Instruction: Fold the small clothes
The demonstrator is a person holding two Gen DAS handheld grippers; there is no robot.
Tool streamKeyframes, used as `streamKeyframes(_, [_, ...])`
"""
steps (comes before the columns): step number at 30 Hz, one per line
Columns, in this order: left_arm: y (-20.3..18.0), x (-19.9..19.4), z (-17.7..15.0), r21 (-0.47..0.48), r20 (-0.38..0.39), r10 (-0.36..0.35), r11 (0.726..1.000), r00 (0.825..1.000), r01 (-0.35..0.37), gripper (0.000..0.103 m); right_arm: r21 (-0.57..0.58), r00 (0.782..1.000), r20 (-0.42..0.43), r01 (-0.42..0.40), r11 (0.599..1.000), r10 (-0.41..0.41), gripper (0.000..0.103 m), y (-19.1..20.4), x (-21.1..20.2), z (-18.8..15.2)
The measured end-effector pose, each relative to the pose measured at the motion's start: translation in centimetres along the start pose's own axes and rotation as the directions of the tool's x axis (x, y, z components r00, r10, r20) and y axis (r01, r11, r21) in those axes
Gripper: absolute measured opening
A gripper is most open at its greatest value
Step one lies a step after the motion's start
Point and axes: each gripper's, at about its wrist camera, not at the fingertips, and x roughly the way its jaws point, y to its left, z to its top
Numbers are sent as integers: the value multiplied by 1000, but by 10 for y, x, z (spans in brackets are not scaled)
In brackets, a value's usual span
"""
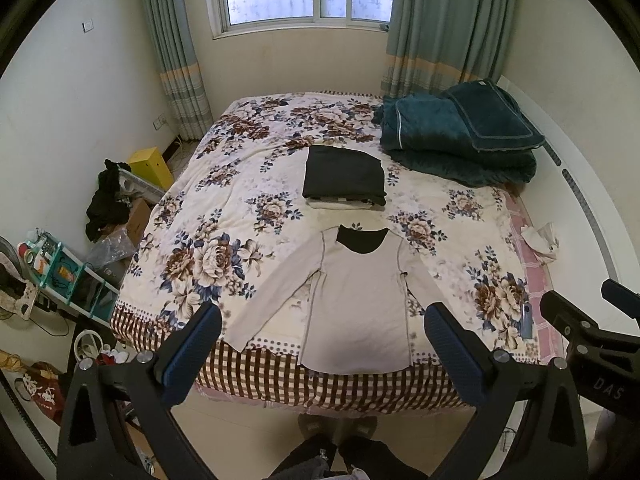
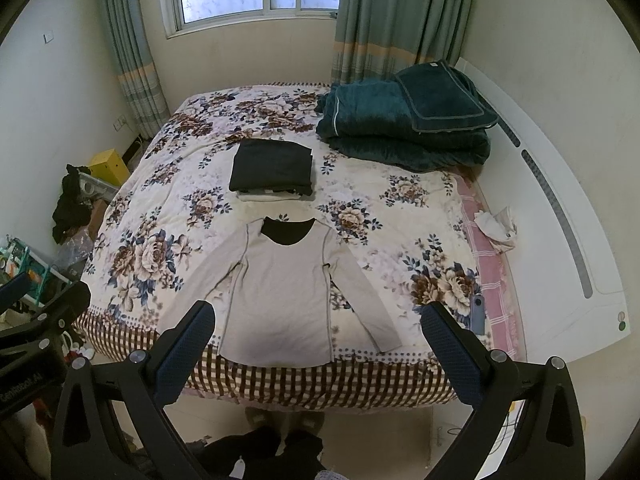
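Observation:
A light grey long-sleeved shirt (image 1: 356,300) with a black neckline lies spread flat, sleeves out, at the near edge of the floral bed; it also shows in the right wrist view (image 2: 280,300). Behind it sits a stack of folded clothes, black on top (image 1: 344,176) (image 2: 274,168). My left gripper (image 1: 324,320) is open and empty, held above the bed's near edge over the shirt's hem. My right gripper (image 2: 318,320) is open and empty at the same height, to the right of the left one.
A folded teal blanket (image 1: 460,136) lies at the bed's far right. A phone (image 2: 477,314) and a crumpled white cloth (image 2: 498,226) lie along the bed's right edge by the white headboard (image 2: 560,200). Boxes, a shelf and clutter (image 1: 100,240) fill the floor at left.

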Motion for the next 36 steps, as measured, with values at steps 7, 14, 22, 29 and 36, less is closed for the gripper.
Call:
streamKeyframes(7, [1, -1, 0, -1, 2, 0, 1000, 1000, 0, 103, 1, 1000, 4, -1, 1000, 1, 103, 0, -10, 7])
streamKeyframes(14, [1, -2, 1, -1, 5, -2, 1000, 1000, 2, 103, 1, 1000, 6, -1, 1000, 1, 103, -1, -10, 4])
streamKeyframes(22, [-1, -5, 3, 2, 8, -3, 1000, 1000, 3, 103, 1, 1000, 9, -2, 1000, 2, 103, 0, -13, 5])
streamKeyframes(29, [-1, -6, 3, 0, 11, -3, 1000, 1000, 3, 103, 2, 1000, 12, -2, 1000, 2, 103, 1, -16, 7])
streamKeyframes(36, [-2, -6, 2, 1, 13, -3, 1000, 1000, 3, 103, 1, 1000, 14, -3, 1000, 3, 103, 2, -18, 9])
